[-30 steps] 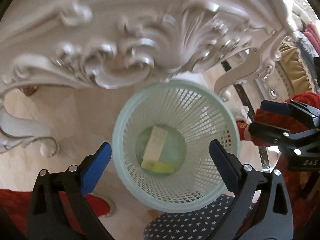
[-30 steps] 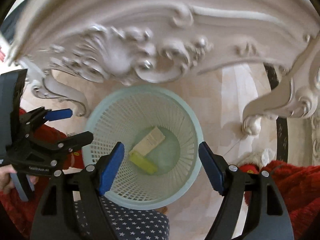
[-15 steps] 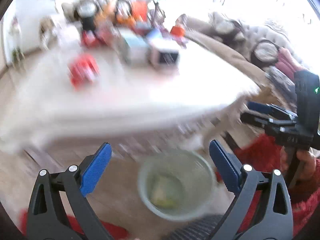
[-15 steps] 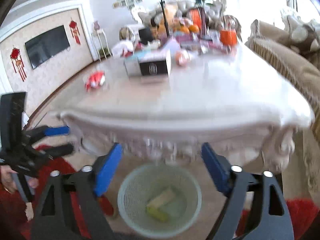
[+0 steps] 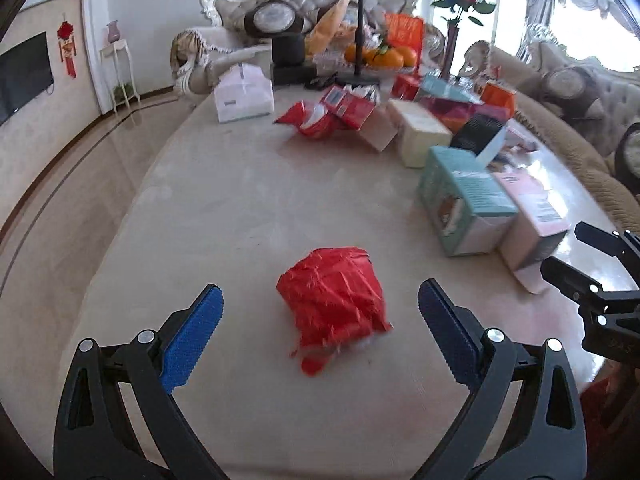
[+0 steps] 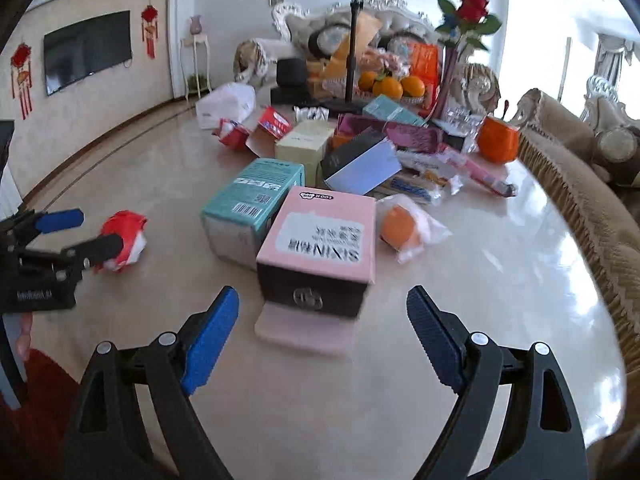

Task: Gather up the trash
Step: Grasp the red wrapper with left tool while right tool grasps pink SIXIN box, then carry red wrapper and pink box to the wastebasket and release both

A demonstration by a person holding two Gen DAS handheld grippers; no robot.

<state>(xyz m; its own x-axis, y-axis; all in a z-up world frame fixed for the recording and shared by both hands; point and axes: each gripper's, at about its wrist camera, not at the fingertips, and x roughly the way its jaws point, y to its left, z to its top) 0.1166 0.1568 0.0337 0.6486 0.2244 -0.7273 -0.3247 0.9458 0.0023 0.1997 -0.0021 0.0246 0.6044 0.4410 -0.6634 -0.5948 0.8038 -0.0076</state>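
Left wrist view: the left gripper (image 5: 320,330) jaws are spread empty around a crumpled red wrapper (image 5: 334,300) lying low-centre on the table (image 5: 224,200). Closure should be made squarely across its bulk; the right gripper (image 6: 322,338) is likewise spread before a pink box (image 6: 320,244).

A dark television (image 6: 86,50) is mounted on the beige wall, an ornate tufted sofa (image 5: 280,20) is set behind the desk (image 5: 224,200), brightly lit by windows

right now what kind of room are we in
Most likely a home living room. An ornate tufted sofa stands behind the big marble coffee table, a flat TV hangs on the wall with red knot decorations beside it, and oranges sit among boxes.
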